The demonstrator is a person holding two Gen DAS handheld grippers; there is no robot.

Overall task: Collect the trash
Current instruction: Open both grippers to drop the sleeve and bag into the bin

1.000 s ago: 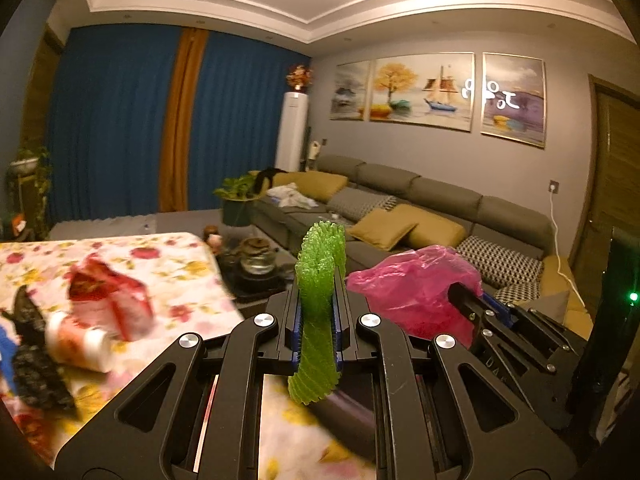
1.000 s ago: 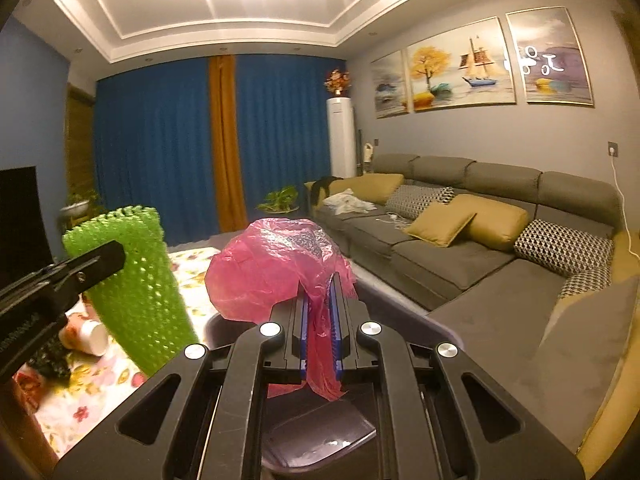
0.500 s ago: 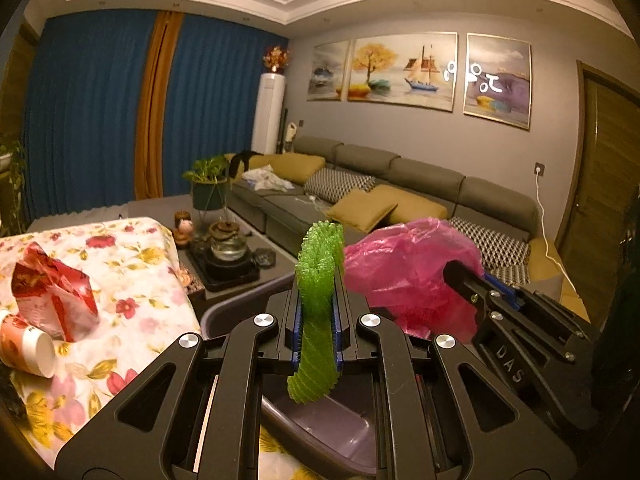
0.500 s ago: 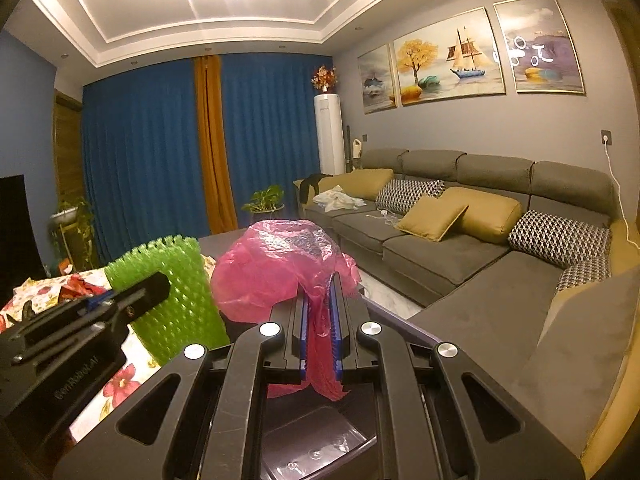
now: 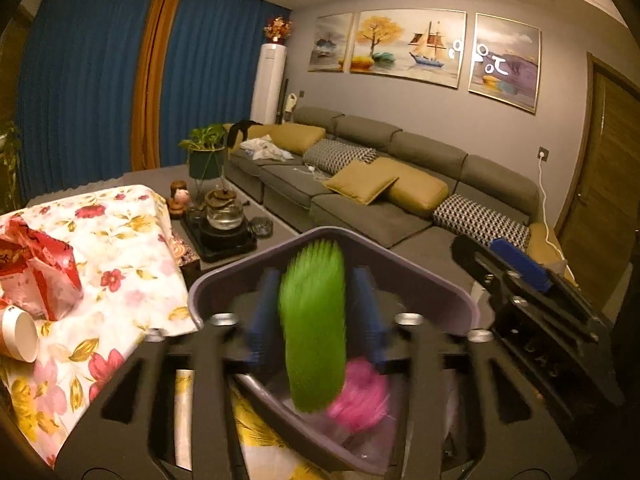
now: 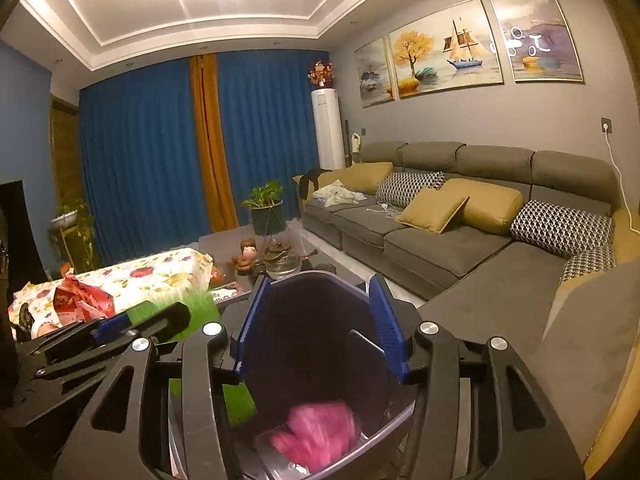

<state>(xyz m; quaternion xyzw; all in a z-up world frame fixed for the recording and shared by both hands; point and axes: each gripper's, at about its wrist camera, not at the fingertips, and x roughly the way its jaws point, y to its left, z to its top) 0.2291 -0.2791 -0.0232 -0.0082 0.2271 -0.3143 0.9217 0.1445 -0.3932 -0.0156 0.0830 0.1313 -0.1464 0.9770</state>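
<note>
Both grippers hang over a grey-purple trash bin [image 5: 332, 236] [image 6: 320, 280]. My left gripper [image 5: 314, 316] is open, and the green foam net [image 5: 314, 332] drops, blurred, between its blue pads toward the bin; it also shows in the right wrist view [image 6: 236, 400]. My right gripper [image 6: 320, 320] is open and empty, and the pink plastic bag [image 6: 320, 434] falls into the bin below it; the bag also shows in the left wrist view [image 5: 360, 394]. A red wrapper [image 5: 36, 264] and a paper cup [image 5: 18, 334] lie on the floral tablecloth [image 5: 120, 248].
A grey sectional sofa [image 6: 460, 240] with yellow and patterned cushions fills the right. A dark tea tray with a glass teapot [image 5: 224, 212] and a potted plant [image 5: 206, 152] stand beyond the table. Blue curtains cover the far wall.
Both grippers have tilted down over the bin and opened. The green net and the pink bag have left the jaws and are falling into the bin.
</note>
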